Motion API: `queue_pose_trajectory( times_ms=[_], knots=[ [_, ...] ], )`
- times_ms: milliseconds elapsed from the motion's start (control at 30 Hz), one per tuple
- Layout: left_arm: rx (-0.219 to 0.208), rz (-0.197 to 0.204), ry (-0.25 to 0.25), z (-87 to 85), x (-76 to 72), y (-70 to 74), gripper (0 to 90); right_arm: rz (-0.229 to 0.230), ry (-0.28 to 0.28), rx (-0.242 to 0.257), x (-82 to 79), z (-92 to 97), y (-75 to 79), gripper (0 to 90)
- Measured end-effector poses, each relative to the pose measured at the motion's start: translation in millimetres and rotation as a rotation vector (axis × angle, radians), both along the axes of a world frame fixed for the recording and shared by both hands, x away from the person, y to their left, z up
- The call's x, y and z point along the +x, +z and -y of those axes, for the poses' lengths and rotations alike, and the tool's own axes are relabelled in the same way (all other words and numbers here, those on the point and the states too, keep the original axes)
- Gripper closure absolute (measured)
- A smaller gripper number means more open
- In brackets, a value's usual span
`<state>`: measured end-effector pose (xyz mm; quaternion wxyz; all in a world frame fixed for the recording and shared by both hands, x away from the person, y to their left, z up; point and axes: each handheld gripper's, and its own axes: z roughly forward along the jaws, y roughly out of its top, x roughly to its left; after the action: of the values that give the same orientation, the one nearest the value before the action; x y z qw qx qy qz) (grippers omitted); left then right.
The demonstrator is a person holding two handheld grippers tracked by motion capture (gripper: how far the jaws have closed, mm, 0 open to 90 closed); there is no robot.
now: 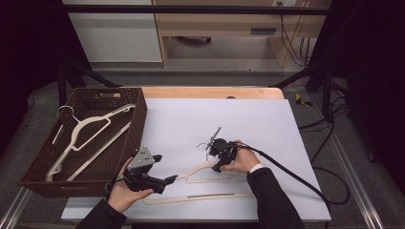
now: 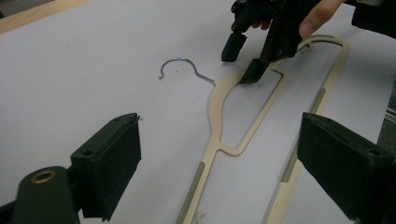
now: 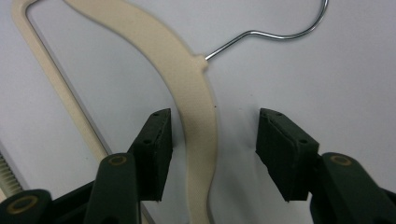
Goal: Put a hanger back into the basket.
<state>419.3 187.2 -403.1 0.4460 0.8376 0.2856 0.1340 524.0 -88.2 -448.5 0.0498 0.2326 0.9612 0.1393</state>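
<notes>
A cream plastic hanger [image 1: 200,168] with a metal hook [image 1: 203,144] lies flat on the white board [image 1: 215,114]. My right gripper [image 1: 218,167] points down over its neck. In the right gripper view the hanger's curved shoulder [image 3: 187,60] runs between the jaws of the right gripper [image 3: 215,154]. The jaws stand a little off it on both sides, so the gripper is open. My left gripper [image 1: 172,179] is held low at the hanger's left end, jaws wide open. In the left gripper view the hanger [image 2: 217,100] lies ahead between the jaws of the left gripper [image 2: 229,163], and the right gripper [image 2: 245,60] stands at its neck.
A dark woven basket [image 1: 138,119] stands at the left edge of the board, with two more cream hangers [image 1: 86,126] inside. The right gripper's cable [image 1: 296,179] trails off the board's right side. A wooden table edge [image 1: 210,91] shows beyond the board.
</notes>
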Motion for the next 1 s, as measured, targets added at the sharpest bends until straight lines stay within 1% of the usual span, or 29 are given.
queue_pose_trajectory(
  times_ms=[33,100,133,233,267,300,400,500,533,700,867,933,1000],
  knots=[
    [0.000,0.000,-0.001,0.0,0.0,0.0,13.6,-0.012,-0.018,-0.001,-1.2,-1.6,0.4,47.5],
    [0.001,-0.001,-0.002,-0.1,0.1,0.2,13.5,-0.019,0.008,0.001,-1.1,-3.0,0.0,49.2],
    [0.001,0.001,-0.001,-0.1,0.0,0.1,13.6,-0.021,0.012,-0.012,-1.4,-4.3,0.4,50.4],
    [0.006,-0.001,-0.002,-0.4,0.2,0.5,13.7,-0.024,0.031,-0.026,-1.1,-6.9,0.6,54.0],
    [0.006,-0.002,-0.005,-0.6,0.4,0.4,13.7,-0.038,0.027,-0.037,-1.7,-8.9,1.4,55.7],
    [0.007,-0.004,-0.005,-0.6,0.5,0.3,13.7,-0.041,0.036,-0.042,-1.1,-9.8,1.6,57.2],
    [0.007,-0.005,-0.006,-0.8,0.6,0.2,13.7,-0.062,0.041,-0.078,0.1,-14.9,2.7,59.8],
    [0.005,-0.004,-0.007,-1.0,0.4,0.4,13.7,-0.079,0.042,-0.087,1.9,-16.4,3.1,61.1],
    [0.006,-0.003,-0.007,-1.1,0.4,0.4,13.8,-0.081,0.035,-0.085,2.2,-16.1,3.1,62.1],
    [0.009,-0.004,-0.008,-0.7,0.4,0.2,13.8,-0.071,0.039,-0.085,2.1,-15.3,3.0,66.1],
    [0.014,-0.006,-0.013,0.6,0.5,-0.7,13.8,-0.078,0.050,-0.089,2.4,-16.1,3.4,71.5],
    [0.017,-0.005,-0.015,0.8,0.5,-0.9,13.8,-0.077,0.056,-0.087,2.6,-16.3,3.1,71.6],
    [0.017,-0.006,-0.016,0.7,0.6,-0.9,13.8,-0.079,0.056,-0.097,2.8,-17.1,3.5,71.5]
  ],
)
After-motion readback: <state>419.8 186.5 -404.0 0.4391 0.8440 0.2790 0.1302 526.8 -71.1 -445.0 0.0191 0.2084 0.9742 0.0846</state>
